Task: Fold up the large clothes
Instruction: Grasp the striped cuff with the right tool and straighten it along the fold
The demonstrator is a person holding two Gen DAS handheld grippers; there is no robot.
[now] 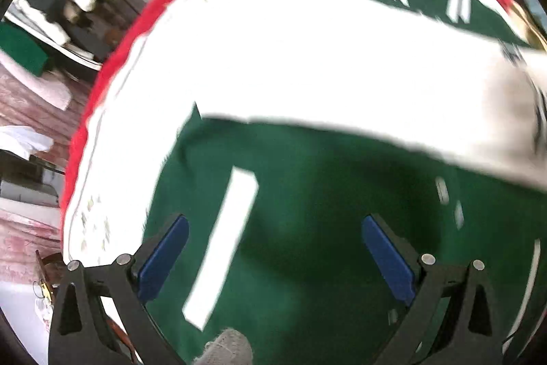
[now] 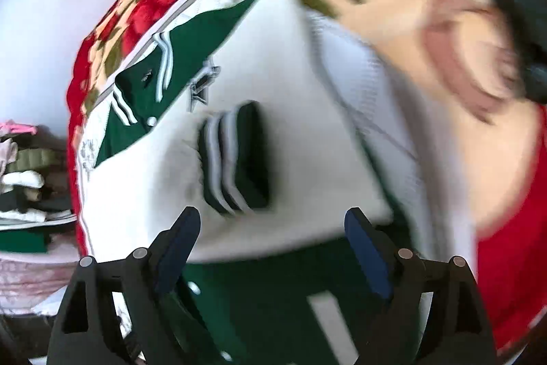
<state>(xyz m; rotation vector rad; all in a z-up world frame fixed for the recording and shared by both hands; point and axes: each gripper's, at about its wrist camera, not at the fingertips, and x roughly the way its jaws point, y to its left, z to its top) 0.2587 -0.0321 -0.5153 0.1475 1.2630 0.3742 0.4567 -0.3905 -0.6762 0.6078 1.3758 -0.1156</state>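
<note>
Slack is the risk here. The left hand-held gripper [image 1: 275,257] hovers spread wide and empty over the green body of the jacket [image 1: 307,211], a white stripe between its pads. The right hand-held gripper [image 2: 271,248] is likewise released, poised just near the white sleeve [image 2: 273,112] with its striped cuff [image 2: 236,159]. The jacket lies spread on a red floral blanket [image 2: 410,5] — soft bedding, it seems. A shallow pinch could snag the blanket too, or catch one layer only, so the sleeve slides and the fold skews.
</note>
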